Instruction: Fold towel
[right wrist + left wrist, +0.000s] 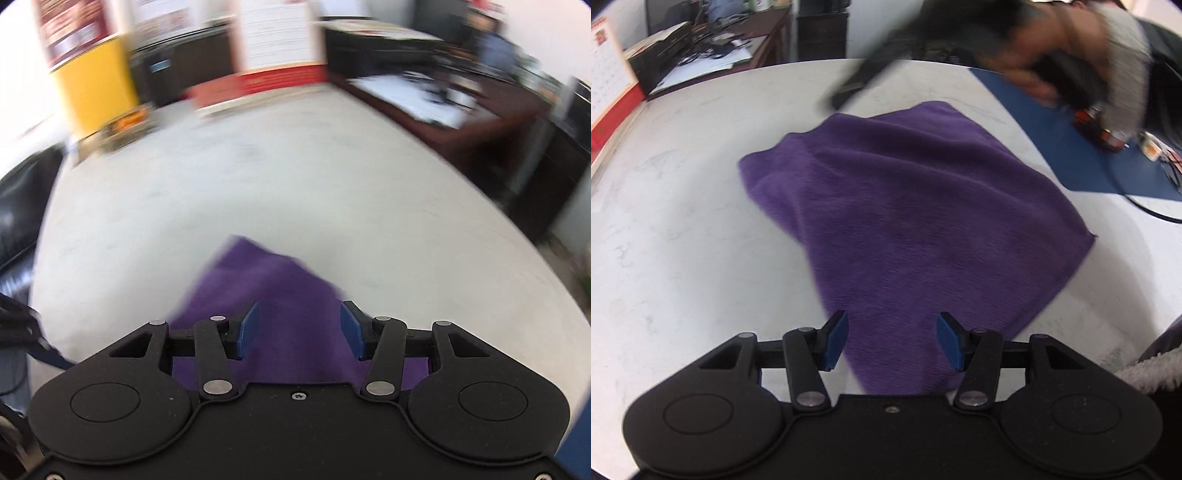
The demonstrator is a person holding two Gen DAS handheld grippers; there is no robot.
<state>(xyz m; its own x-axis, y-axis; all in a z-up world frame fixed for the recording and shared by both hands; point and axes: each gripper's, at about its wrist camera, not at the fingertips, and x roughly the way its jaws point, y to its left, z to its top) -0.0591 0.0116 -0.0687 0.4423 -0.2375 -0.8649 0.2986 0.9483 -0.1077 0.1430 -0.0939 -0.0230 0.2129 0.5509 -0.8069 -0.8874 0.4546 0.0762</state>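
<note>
A purple towel [908,214] lies spread on the white table [683,221], slightly rumpled, one corner toward me. My left gripper [892,341] is open and empty, its blue pads [836,339] straddling the towel's near corner from above. In the right wrist view the towel [269,295] shows a far corner on the table. My right gripper [299,330] is open and empty over the towel's near part. The right gripper also appears blurred in the left wrist view [849,88], beyond the towel's far edge.
A blue mat [1082,147] with small parts and a black cable lies at the table's right. A red calendar [609,74] stands at the left edge. A black chair [22,206] stands left; a dark desk [461,110] stands beyond the table.
</note>
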